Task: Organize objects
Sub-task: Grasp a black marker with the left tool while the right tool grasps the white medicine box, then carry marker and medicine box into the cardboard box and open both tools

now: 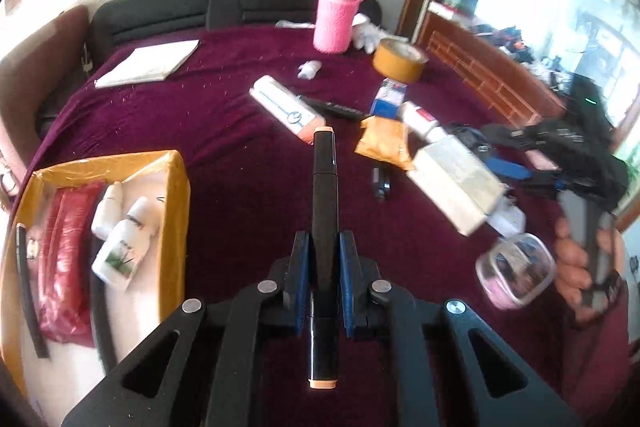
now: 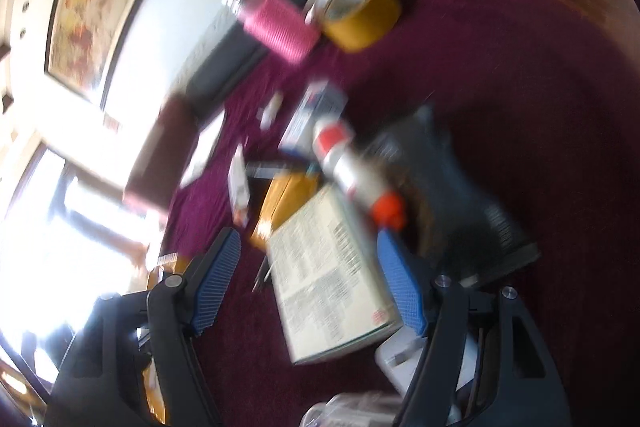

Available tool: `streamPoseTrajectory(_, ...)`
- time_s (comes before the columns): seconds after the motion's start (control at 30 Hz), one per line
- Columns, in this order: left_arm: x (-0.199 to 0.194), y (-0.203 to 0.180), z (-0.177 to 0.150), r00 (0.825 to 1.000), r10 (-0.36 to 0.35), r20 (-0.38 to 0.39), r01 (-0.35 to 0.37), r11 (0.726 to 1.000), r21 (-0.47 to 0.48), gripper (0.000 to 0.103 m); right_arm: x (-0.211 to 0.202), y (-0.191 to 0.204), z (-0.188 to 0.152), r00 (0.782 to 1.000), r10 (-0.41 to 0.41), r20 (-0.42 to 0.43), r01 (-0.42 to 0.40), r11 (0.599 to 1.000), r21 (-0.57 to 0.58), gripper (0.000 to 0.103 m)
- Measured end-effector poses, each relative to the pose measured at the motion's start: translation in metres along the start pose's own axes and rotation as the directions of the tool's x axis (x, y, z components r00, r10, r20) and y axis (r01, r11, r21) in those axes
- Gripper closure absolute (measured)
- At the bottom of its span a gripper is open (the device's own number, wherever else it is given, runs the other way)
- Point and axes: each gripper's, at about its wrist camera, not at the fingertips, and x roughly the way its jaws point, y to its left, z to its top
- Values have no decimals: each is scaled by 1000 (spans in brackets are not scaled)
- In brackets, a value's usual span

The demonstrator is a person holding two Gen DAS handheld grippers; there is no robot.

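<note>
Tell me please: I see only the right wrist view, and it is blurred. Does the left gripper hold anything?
Observer: Yes. The left gripper is shut on a black marker with peach end caps.
Operator: Is there a container where it could go?
Observer: An open cardboard box stands to the left of that gripper.
Operator: What lies inside the box?
Observer: A large white bottle, a small white bottle, a red pouch and a black strip.
</note>
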Motion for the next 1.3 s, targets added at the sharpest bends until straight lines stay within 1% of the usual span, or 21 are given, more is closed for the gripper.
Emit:
streamPoseTrajectory(0.03,-9,1,-1,1000,-2,19,2,1000,11,92,3,10,-1,997,-70,-27,68,996,-56,33)
streamPoseTrajectory(0.1,-24,5,-4,998,-20,51,20,1000,13,92,11,31,-4,965,-259,-41,248,952,-180,33)
streamPoseTrajectory(0.17,-32,12,-7,997,-23,69,23,1000,4,92,23,49,-8,920,-388,-55,357,888,-289,33)
streamPoseTrajectory(0.23,-41,23,-14,996,-19,86,20,1000,-14,92,36,63,-12,877,-476,-58,426,829,-363,33)
streamPoseTrajectory(0.27,-45,29,-18,996,-19,91,22,999,-27,92,43,67,-15,858,-509,-64,446,801,-398,33)
streamPoseTrajectory(0.3,-48,34,-21,995,-20,94,24,999,-41,92,51,72,-18,842,-535,-72,455,774,-440,22)
streamPoseTrajectory(0.33,-52,42,-27,995,-21,97,27,998,-58,92,55,77,-19,841,-537,-69,450,764,-462,21)
streamPoseTrajectory(0.37,-56,48,-32,995,-17,101,25,997,-72,92,64,83,-22,821,-565,-77,462,739,-491,21)
streamPoseTrajectory(0.43,-63,64,-40,994,-3,106,14,995,-101,92,73,87,-25,804,-589,-86,471,719,-511,21)
streamPoseTrajectory(0.53,-74,89,-52,993,27,113,-11,989,-147,92,83,91,-32,771,-633,-76,507,682,-527,30)
streamPoseTrajectory(0.57,-78,96,-56,992,41,115,-22,987,-159,92,83,92,-33,764,-641,-73,520,679,-518,40)
streamPoseTrajectory(0.6,-83,105,-59,991,55,119,-34,984,-174,92,80,94,-35,771,-632,-74,517,691,-505,63)
streamPoseTrajectory(0.63,-88,116,-64,990,74,122,-50,981,-188,92,76,97,-37,787,-610,-98,495,718,-489,65)
streamPoseTrajectory(0.7,-97,134,-71,986,116,117,-90,974,-208,91,68,108,-42,786,-614,-67,511,708,-488,65)
streamPoseTrajectory(0.73,-101,145,-76,984,138,111,-111,969,-221,91,62,115,-45,795,-604,-53,505,708,-493,65)
streamPoseTrajectory(0.83,-105,175,-91,978,199,68,-175,950,-258,91,49,138,-55,844,-533,-59,445,758,-476,65)
streamPoseTrajectory(0.93,-102,196,-105,972,236,7,-225,935,-275,91,44,174,-71,904,-413,-109,316,818,-480,65)
streamPoseTrajectory(1.03,-91,211,-115,968,243,-60,-250,927,-279,91,55,216,-96,937,-282,-204,153,860,-486,65)
streamPoseTrajectory(1.1,-84,216,-120,972,216,-91,-234,930,-284,91,67,239,-117,937,-204,-285,48,879,-474,64)
streamPoseTrajectory(1.17,-79,217,-123,973,197,-120,-223,934,-280,91,86,258,-136,923,-159,-349,-25,883,-468,64)
streamPoseTrajectory(1.3,-67,224,-123,965,205,-162,-243,932,-269,91,130,284,-172,893,-168,-418,-64,871,-487,64)
